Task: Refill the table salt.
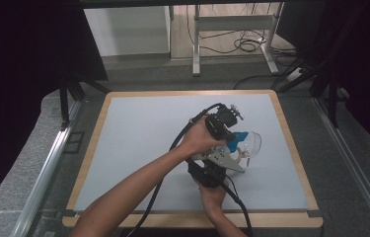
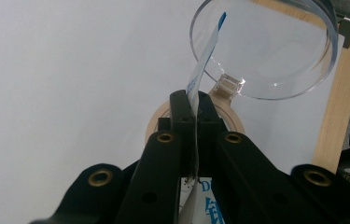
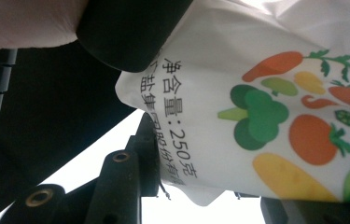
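**Spotter:** What are you holding right now?

**Operator:** I'm pinching the packet [image 3: 256, 93] with both tools. The left gripper [image 2: 193, 105] is pressed together on the packet's thin top seam, and the blue-and-white strip is sticking up past the jaw tips toward the clear container [image 2: 275, 51]. The right gripper [image 1: 224, 160] is clamping the printed body lower down. Its jaws are standing part-way apart with the bag filling the gap between them.

**Spotter:** And where is the packet sitting against the container?

**Operator:** It's hanging in the air just beside the clear container, on my side of it. The seam's tip is lying across the container's rim in the left gripper view. The wooden ring [image 2: 231, 116] is lying under the container's near edge, right behind my left jaws.

**Spotter:** So you're tearing it open?

**Operator:** That's how I'm reading it. To do it well, I'm thinking of keeping the left pinch high on the seam and close to the right grip, so the tear runs short and straight. I'm planning to pull the two tools apart across the seam, not away from the container, so that anything spilling falls near its mouth.

**Spotter:** Any worries?

**Operator:** The bag is looking slack and slippery. If the right jaws squeeze harder, I'm risking a burst low on the body. I'm also watching that my left tool isn't knocking the clear container off the wooden ring.
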{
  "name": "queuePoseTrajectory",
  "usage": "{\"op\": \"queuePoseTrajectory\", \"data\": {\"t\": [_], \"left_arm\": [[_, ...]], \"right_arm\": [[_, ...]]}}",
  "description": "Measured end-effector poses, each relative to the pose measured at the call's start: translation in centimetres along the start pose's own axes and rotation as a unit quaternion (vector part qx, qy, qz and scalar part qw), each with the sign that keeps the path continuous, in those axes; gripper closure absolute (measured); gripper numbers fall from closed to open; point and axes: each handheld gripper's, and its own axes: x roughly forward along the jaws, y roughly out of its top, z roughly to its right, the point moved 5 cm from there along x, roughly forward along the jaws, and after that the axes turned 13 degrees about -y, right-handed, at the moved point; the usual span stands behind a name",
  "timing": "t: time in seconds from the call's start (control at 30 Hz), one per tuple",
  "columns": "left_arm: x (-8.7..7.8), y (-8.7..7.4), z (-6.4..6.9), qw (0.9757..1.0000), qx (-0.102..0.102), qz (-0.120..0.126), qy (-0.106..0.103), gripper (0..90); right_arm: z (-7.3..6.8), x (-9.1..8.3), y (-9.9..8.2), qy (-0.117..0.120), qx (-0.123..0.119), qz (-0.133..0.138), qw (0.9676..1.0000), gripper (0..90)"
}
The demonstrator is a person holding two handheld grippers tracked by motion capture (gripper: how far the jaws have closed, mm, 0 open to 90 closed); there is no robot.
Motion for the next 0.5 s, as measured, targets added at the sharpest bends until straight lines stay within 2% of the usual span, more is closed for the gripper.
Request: {"op": "queuePoseTrajectory", "data": {"t": [0.5], "left_arm": [[0.0, -0.07, 0.01, 1.0, -0.001, -0.003, -0.001, 90.0]], "right_arm": [[-0.02, 0.06, -0.01, 0.001, 0.001, 0.001, 1.0, 61.6]]}}
